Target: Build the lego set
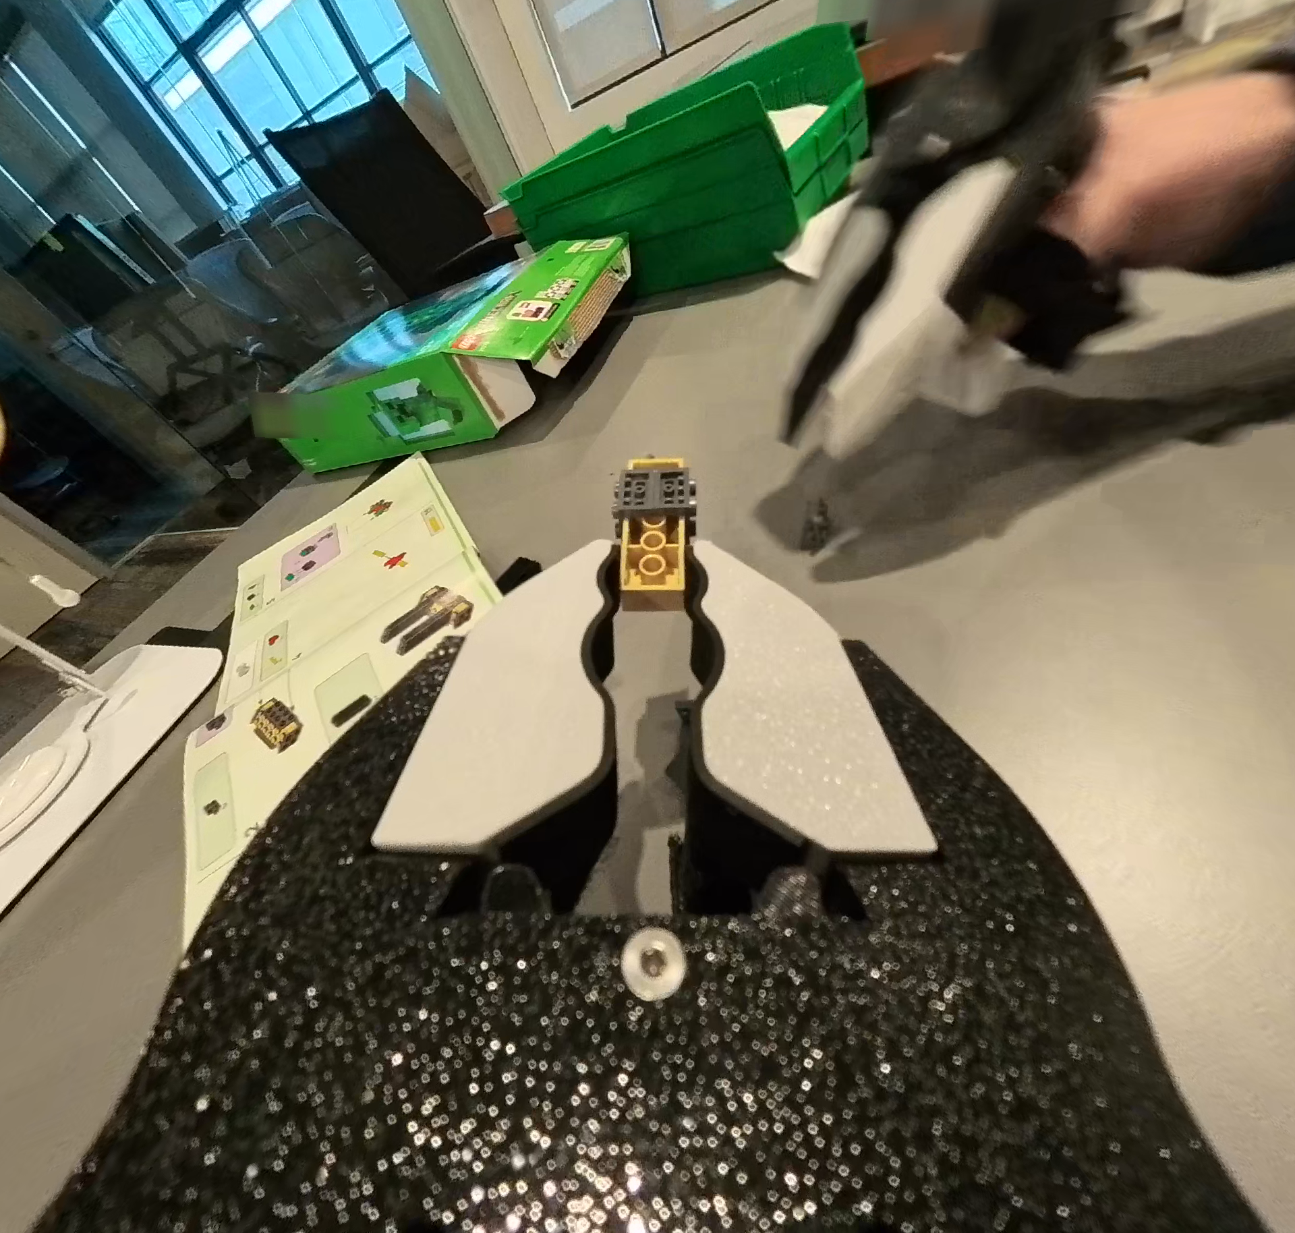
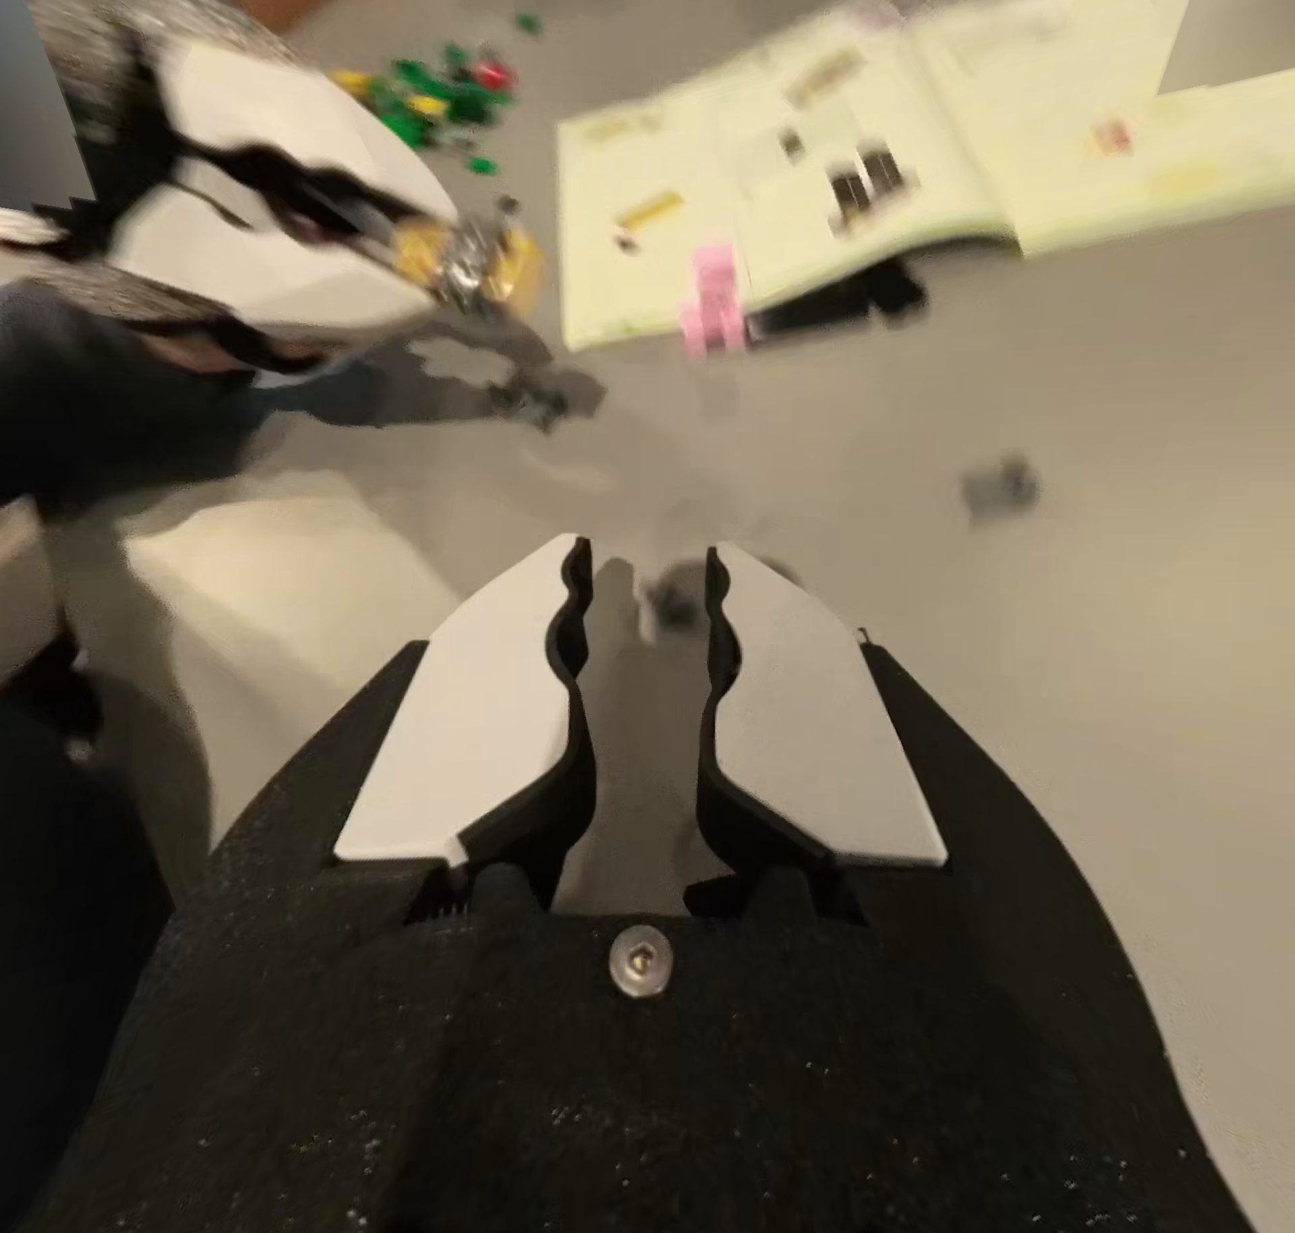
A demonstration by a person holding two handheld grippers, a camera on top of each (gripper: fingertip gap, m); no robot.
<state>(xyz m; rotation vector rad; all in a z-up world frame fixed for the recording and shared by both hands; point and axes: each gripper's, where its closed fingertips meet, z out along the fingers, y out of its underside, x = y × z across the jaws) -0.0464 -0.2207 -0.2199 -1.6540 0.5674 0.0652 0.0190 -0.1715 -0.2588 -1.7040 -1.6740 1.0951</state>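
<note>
My left gripper [image 1: 653, 558] is shut on a tan and dark grey lego assembly [image 1: 655, 519] and holds it above the grey table. The right wrist view shows this gripper [image 2: 427, 253] at the upper left with the assembly [image 2: 483, 260] in its tips. My right gripper [image 2: 648, 547] is open and empty, low over the table, with a small dark piece [image 2: 676, 597] lying between its fingertips. It shows blurred at the upper right of the left wrist view [image 1: 820, 421], to the right of the assembly. A small dark piece [image 1: 816, 523] lies under it.
An open instruction booklet [image 2: 841, 169] lies on the table, with a pink figure [image 2: 711, 295] at its near edge. A pile of green, yellow and red bricks [image 2: 441, 95] lies farther back. Another dark piece [image 2: 998, 488] lies to the right. A green lego box [image 1: 420, 372], green bins [image 1: 701, 176] and a white tray [image 1: 105, 723] are also there. Spacing between my two grippers at the tips: around 10 cm.
</note>
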